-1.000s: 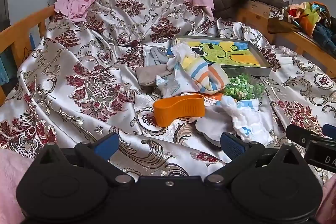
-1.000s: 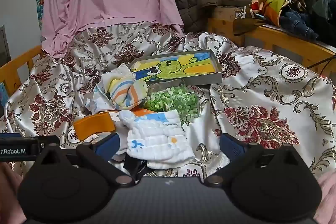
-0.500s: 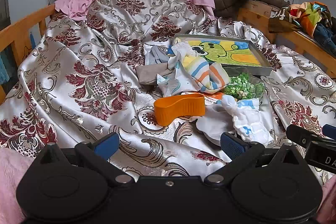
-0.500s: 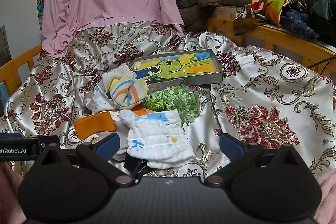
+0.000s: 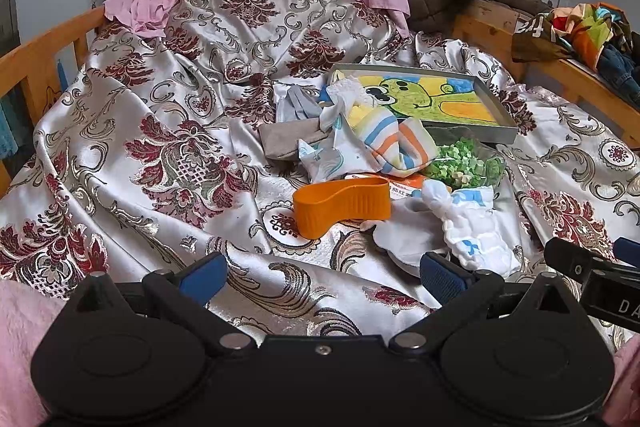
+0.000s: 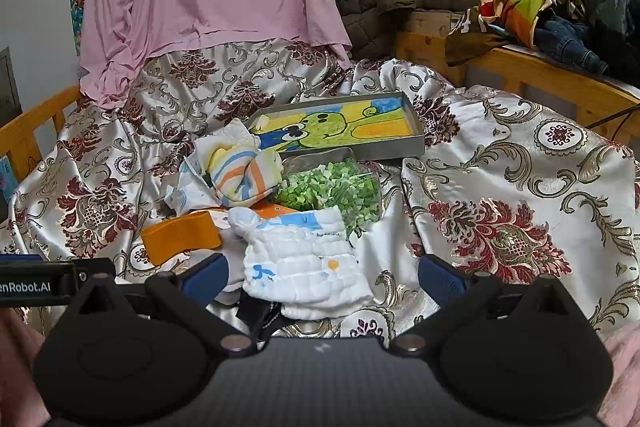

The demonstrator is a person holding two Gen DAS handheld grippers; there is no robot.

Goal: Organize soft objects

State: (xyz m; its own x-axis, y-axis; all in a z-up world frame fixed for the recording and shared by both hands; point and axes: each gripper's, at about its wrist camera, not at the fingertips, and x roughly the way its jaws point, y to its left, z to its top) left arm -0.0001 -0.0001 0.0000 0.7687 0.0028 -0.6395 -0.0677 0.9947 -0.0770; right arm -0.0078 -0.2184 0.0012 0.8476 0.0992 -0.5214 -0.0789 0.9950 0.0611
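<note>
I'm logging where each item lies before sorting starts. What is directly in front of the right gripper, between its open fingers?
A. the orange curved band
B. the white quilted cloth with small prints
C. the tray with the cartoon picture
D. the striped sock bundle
B: the white quilted cloth lies between the right gripper's spread fingers, untouched.

Both grippers are matte black, with two round housings, silver screws and blue-padded fingers (image 5: 204, 277). The left gripper (image 5: 322, 277) and right gripper (image 6: 322, 277) look alike. Fuzzy pink sleeves (image 5: 20, 339) fill the lower corners.
</note>
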